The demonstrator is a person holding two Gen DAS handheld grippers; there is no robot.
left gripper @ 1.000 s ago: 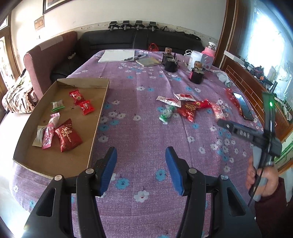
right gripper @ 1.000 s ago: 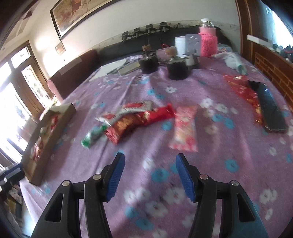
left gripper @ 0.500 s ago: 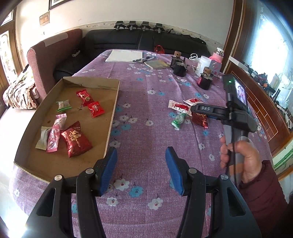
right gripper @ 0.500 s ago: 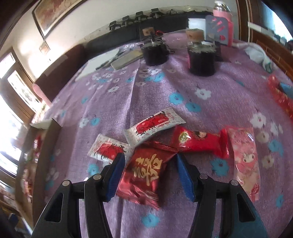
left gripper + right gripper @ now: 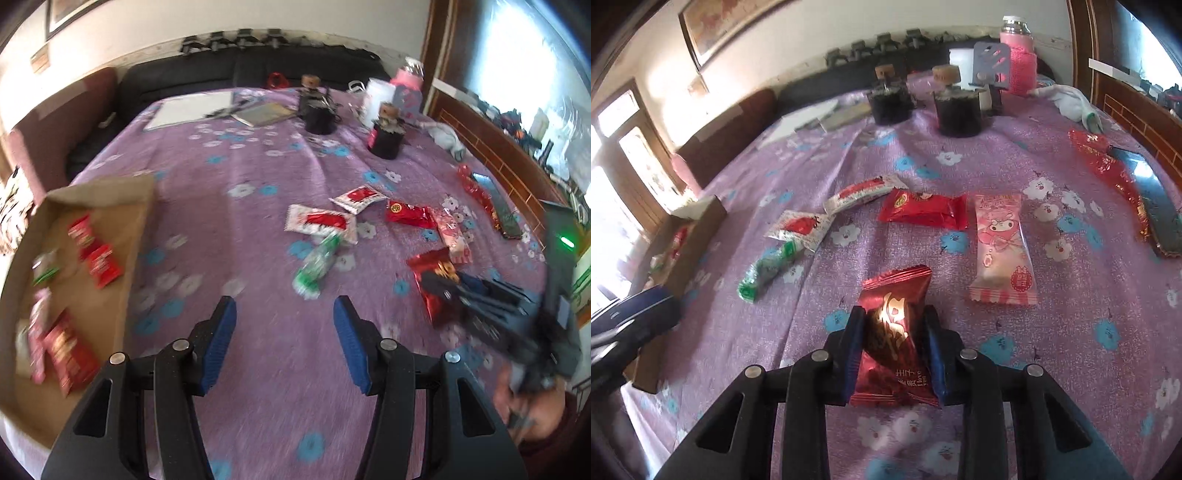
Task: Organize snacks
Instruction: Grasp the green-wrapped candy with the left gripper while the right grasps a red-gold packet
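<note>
1. Foil, dark red and crinkly, sits between the blue pads of the right hand-held gripper (image 5: 894,343): its jaws have just been closing and now pinch the red snack packet (image 5: 894,332) across its middle, the packet's far end sticking out beyond the fingertips.
2. To do this step well, I would check that the grip holds before lifting; foil is slippery and the packet is soft, so a straight lift off the cloth seems safer than a drag.
3. Left hand-held gripper (image 5: 284,343) hangs over bare purple cloth with its jaws apart and nothing between them.
4. Just beyond lie the loose snacks: a green candy (image 5: 768,269), two white-and-red sachets (image 5: 799,229), a red bar (image 5: 923,210) and a pink wrapper (image 5: 1001,247), all apart from the held packet.
5. Cardboard tray (image 5: 144,206), at the left edge of the table (image 5: 258,162), already holds several snacks; it looks like the goal.
6. Open cloth runs between packet and tray; only the green candy and the left hand-held gripper stand near that path. Black jars (image 5: 956,110) sit well apart at the far edge.
</note>
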